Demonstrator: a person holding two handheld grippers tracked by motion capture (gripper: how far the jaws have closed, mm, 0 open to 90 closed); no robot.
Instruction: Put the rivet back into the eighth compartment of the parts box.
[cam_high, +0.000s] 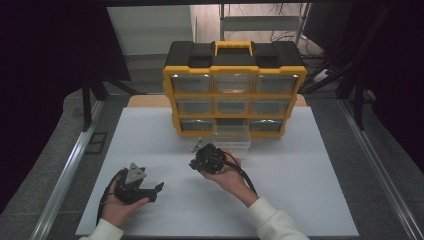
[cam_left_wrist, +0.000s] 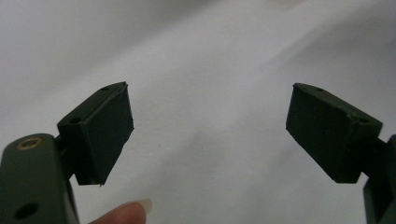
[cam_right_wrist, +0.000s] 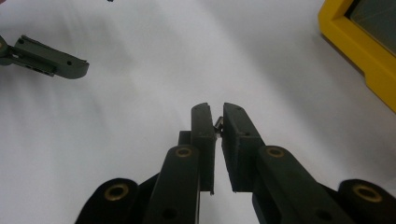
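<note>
At the left of the high view, the left hand-held gripper lies low over the white desk in an upturned palm, its jaws spread wide and holding nothing. To its right, the right hand-held gripper is cradled from below, jaws nearly together, pinching a small dark part. It sits just before the clear drawer pulled from the yellow organizer

Tiny dark part between nearly closed jaws
</note>
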